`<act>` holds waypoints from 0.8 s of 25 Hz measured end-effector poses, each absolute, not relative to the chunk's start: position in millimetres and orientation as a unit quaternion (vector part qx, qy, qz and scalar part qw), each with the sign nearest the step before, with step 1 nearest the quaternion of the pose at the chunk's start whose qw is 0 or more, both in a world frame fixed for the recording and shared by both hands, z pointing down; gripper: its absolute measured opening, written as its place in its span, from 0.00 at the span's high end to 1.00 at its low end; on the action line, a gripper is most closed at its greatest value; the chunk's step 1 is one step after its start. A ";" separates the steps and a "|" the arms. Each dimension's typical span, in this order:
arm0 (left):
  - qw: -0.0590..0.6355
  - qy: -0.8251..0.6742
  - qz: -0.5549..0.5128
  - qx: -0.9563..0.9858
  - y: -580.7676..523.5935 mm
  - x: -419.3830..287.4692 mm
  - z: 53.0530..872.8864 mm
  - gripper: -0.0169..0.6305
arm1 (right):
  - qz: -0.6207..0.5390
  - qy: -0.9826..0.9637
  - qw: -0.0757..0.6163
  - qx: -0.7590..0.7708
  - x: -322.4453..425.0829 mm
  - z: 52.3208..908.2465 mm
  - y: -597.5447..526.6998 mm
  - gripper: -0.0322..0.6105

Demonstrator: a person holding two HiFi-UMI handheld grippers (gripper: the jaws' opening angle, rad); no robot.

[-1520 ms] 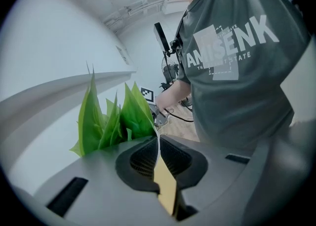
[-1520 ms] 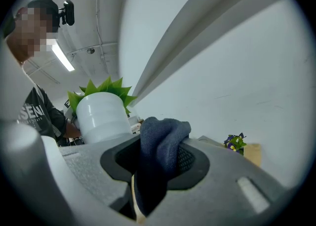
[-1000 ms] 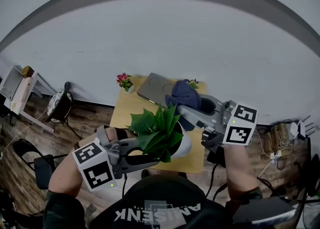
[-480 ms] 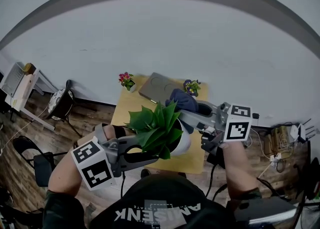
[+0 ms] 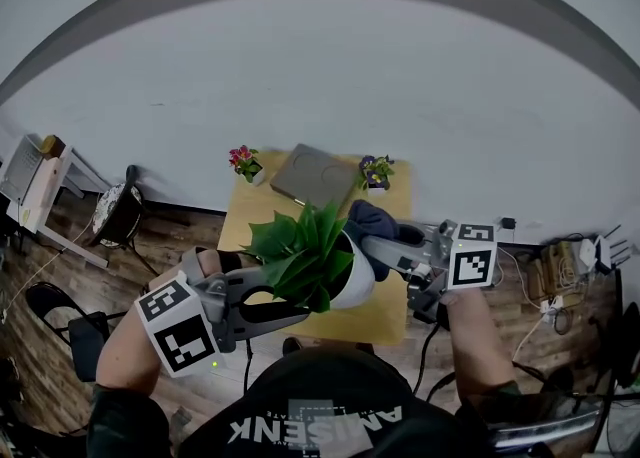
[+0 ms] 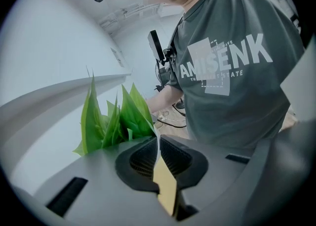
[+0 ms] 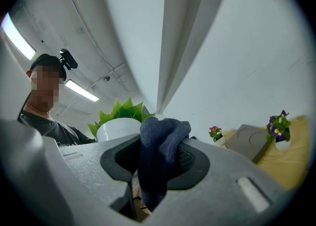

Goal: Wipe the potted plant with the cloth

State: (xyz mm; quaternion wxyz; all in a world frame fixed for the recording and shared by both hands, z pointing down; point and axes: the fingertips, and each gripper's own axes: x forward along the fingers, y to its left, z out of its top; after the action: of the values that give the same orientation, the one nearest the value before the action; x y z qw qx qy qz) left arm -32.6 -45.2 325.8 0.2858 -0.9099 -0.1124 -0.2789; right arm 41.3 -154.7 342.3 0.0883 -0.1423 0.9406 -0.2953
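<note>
The right hand-held gripper (image 7: 159, 153), clamped on the dark blue cloth (image 5: 372, 228), has sunk from the leaves to the pot's side, so wiping seems underway, while the left hand-held gripper (image 6: 157, 145), nearly closed on the pot's rim, holds the potted plant (image 5: 308, 258) over the counter (image 5: 390, 312).
</note>
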 end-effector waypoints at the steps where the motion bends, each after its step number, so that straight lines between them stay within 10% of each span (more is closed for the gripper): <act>1: 0.284 -0.113 -0.279 -0.910 -45.3 -32.1 326.1 0.95 | -0.300 0.939 0.086 -0.143 43.6 347.0 -153.0 0.75; 20: 0.301 -0.167 -0.261 -0.902 -26.4 -22.6 309.7 0.95 | -0.289 0.950 0.115 -0.002 4.9 282.1 -169.3 0.75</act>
State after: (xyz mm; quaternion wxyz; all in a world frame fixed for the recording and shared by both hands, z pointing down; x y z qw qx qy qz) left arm -22.6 -26.4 309.7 0.3007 -0.9020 -0.1674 -0.2605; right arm 4.9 -169.3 282.1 0.1150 -0.0025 0.9502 -0.2895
